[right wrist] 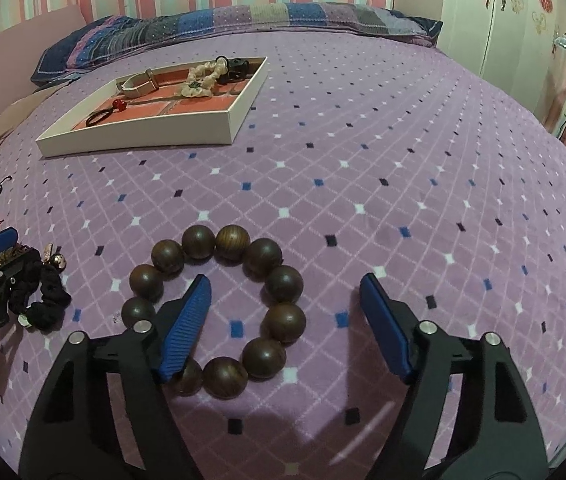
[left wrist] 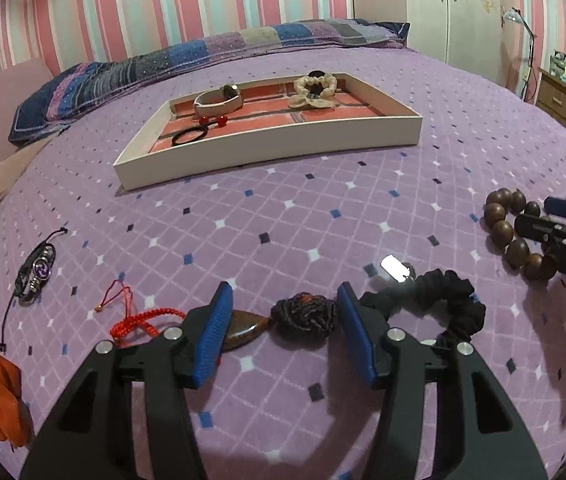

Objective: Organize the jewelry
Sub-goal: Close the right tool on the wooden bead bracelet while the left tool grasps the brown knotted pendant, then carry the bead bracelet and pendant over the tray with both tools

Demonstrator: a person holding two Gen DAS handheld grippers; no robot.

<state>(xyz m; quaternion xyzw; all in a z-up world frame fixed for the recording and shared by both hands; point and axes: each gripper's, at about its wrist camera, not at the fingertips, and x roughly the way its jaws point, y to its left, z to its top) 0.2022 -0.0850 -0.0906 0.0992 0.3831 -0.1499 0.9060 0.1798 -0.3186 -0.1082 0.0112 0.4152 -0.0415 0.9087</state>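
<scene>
Both hand-held grippers are hovering wide open and empty over the bed: left hand-held gripper [left wrist: 281,332] straddling the brown pendant [left wrist: 245,330], right hand-held gripper [right wrist: 285,322] straddling the wooden bead bracelet's [right wrist: 219,306] right side.

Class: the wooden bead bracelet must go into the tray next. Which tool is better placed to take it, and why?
Right. The right tool is open with one finger inside the bracelet; the left tool straddles a pendant.

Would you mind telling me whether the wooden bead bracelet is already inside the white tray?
No, the wooden bead bracelet lies on the purple bedspread, well apart from the white tray.
</scene>
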